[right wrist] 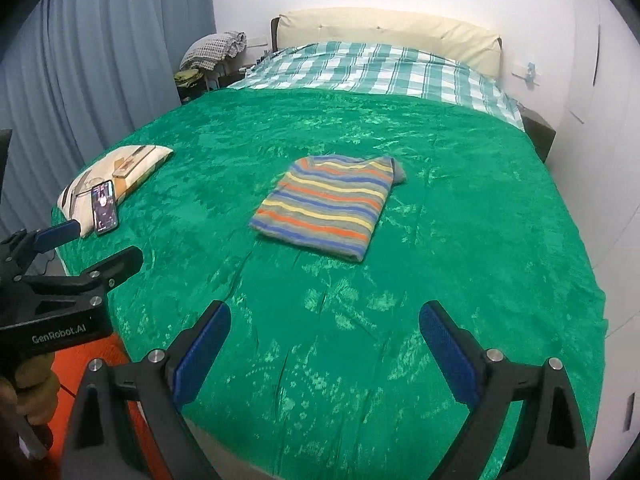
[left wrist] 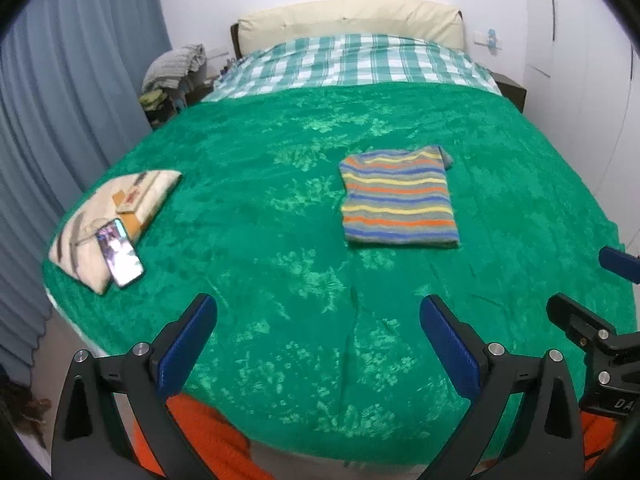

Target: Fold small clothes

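A small striped shirt (left wrist: 398,196) in grey, blue, orange and yellow lies folded into a rectangle on the green blanket (left wrist: 280,216); it also shows in the right wrist view (right wrist: 330,206). My left gripper (left wrist: 318,320) is open and empty, held above the bed's near edge, well short of the shirt. My right gripper (right wrist: 324,328) is open and empty too, above the near edge. The left gripper also shows at the left of the right wrist view (right wrist: 96,244). The right gripper's fingers (left wrist: 618,266) show at the right edge of the left wrist view.
A cream pillow (left wrist: 108,216) with a lit phone (left wrist: 120,252) and a small box on it lies at the bed's left edge. A checked sheet (left wrist: 352,64) and headboard lie beyond. Curtains (left wrist: 60,120) hang at left. Orange floor (left wrist: 208,440) lies below.
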Demonstrator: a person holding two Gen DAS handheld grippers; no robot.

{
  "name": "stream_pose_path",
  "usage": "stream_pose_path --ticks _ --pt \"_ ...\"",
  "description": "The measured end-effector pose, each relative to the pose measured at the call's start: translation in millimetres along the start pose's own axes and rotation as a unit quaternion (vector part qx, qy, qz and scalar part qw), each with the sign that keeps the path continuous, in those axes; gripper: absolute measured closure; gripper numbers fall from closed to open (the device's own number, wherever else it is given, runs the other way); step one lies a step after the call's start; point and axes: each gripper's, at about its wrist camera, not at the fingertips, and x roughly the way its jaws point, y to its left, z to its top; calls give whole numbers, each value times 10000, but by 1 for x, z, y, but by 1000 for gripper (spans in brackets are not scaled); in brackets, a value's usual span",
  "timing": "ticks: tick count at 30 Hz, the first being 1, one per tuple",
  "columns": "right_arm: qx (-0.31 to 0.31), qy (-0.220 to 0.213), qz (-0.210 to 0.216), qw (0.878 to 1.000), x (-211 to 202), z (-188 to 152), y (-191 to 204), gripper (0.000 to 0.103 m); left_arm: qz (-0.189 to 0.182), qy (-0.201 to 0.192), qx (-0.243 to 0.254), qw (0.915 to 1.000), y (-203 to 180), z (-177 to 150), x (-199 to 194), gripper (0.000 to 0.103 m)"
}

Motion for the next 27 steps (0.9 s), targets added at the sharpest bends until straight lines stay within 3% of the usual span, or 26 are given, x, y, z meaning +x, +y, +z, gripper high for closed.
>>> stream_pose_path --ticks 5,27 --pt "-150 79 -36 9999 -15 -5 9 3 23 39 24 10000 3 -6 -13 1" --pt "-37 300 128 9995 -41 -16 12 0 -25 125 124 9998 5 -13 -32 0"
